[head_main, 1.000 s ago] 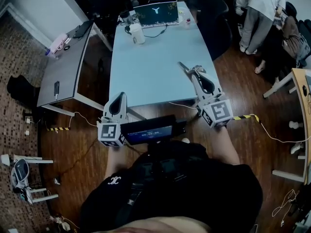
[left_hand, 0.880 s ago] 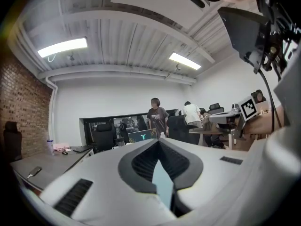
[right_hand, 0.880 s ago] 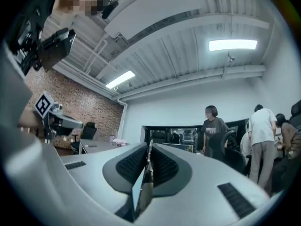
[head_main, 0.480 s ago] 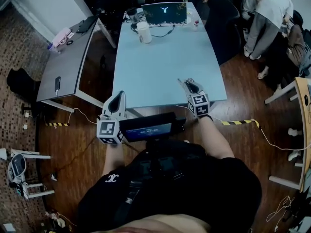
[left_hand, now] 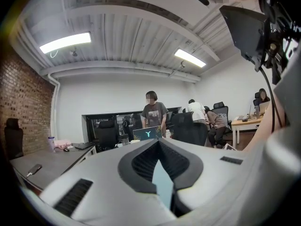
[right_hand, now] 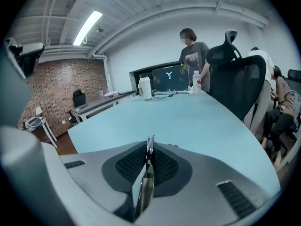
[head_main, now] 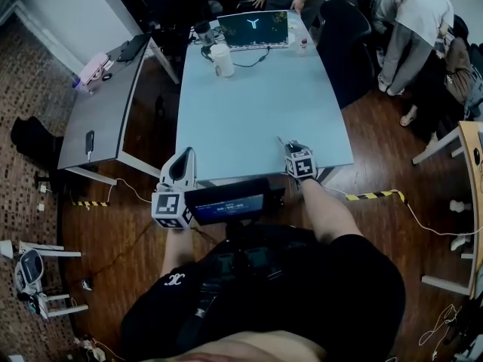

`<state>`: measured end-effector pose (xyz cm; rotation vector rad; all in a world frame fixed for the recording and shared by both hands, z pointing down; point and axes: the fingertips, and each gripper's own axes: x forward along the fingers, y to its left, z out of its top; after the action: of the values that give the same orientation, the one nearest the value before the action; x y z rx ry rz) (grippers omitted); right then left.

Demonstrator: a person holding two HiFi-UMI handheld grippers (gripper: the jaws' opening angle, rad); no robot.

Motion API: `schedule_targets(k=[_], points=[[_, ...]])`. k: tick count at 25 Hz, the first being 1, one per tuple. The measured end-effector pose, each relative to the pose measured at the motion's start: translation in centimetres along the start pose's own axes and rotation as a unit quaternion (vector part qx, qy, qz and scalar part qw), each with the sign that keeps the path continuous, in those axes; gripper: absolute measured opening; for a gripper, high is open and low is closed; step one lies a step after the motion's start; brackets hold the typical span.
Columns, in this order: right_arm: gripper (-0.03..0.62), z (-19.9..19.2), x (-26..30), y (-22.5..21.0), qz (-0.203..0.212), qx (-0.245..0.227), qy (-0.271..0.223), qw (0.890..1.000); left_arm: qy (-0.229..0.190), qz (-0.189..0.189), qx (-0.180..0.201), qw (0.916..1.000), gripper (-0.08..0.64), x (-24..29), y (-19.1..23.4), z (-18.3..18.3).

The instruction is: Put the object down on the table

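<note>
In the right gripper view, my right gripper [right_hand: 149, 147] is shut on a thin flat metal object [right_hand: 146, 175], held edge-on, its tip poking just past the pads. In the head view this gripper [head_main: 290, 148] hovers over the near right edge of the light blue table [head_main: 256, 104], and the metal object [head_main: 281, 141] sticks out forward and to the left. My left gripper [head_main: 184, 155] sits at the table's near left corner. Its jaws [left_hand: 159, 143] meet at the tips with nothing between them.
At the table's far end stand an open laptop [head_main: 253, 29], a white jug [head_main: 223, 59] and a small bottle [head_main: 302, 42]. A grey desk [head_main: 102, 104] stands to the left, a black chair [head_main: 339, 36] and people to the back right. A dark screen [head_main: 230, 202] hangs at my chest.
My right gripper has drawn back toward me and to the left, from over the table's right edge to its near edge, still holding the metal object. The left gripper has stayed put.
</note>
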<state>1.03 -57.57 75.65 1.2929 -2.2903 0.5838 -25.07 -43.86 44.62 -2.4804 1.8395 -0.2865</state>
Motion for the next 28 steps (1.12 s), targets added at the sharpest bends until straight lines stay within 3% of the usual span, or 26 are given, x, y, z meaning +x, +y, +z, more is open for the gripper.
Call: schedule_targets(k=[3,6,9,14,17,19,23,25,28], points=[[0.046,-1.0,0.8,-0.9,-0.028,0.006,0.016,0.999,0.007,-0.002,-0.006,1.0,0.005,0.5,0.0,-0.5],[0.074,0.2,1.3,-0.7,-0.028,-0.029,0.026,0.999,0.009,0.002,-0.008,0.9999,0.005,0.7,0.4,-0.5],[0.364,-0.1,2.4,-0.7,-0.012,-0.04,0.035,0.999,0.007,0.006,-0.009,0.9999,0.005,0.8,0.9,-0.6],[0.428,0.0,2.2,-1.6,-0.016,-0.023,0.025,0.999,0.009,0.01,-0.012,0.9998,0.005,0.9,1.5,-0.9],[0.428,2.0,1.1,-2.5,-0.021,-0.011,-0.008,1.0,0.007,0.01,-0.011,0.9999,0.005,1.1,1.4,-0.7],[0.428,4.7,-0.6,-3.5,-0.031,-0.001,-0.062,0.998,0.004,0.01,-0.01,0.9999,0.005,1.2,1.3,-0.5],[0.415,12.5,-8.0,-5.1,-0.039,0.016,-0.214,0.976,0.002,0.014,-0.01,0.9998,0.005,1.2,0.9,-0.5],[0.366,16.3,-13.1,-5.2,-0.038,0.01,-0.273,0.961,0.002,0.017,-0.011,0.9998,0.005,1.2,0.6,-0.5],[0.186,20.8,-21.3,-5.3,-0.071,-0.041,-0.342,0.936,0.002,0.02,-0.008,0.9998,0.005,1.3,-0.1,-0.1]])
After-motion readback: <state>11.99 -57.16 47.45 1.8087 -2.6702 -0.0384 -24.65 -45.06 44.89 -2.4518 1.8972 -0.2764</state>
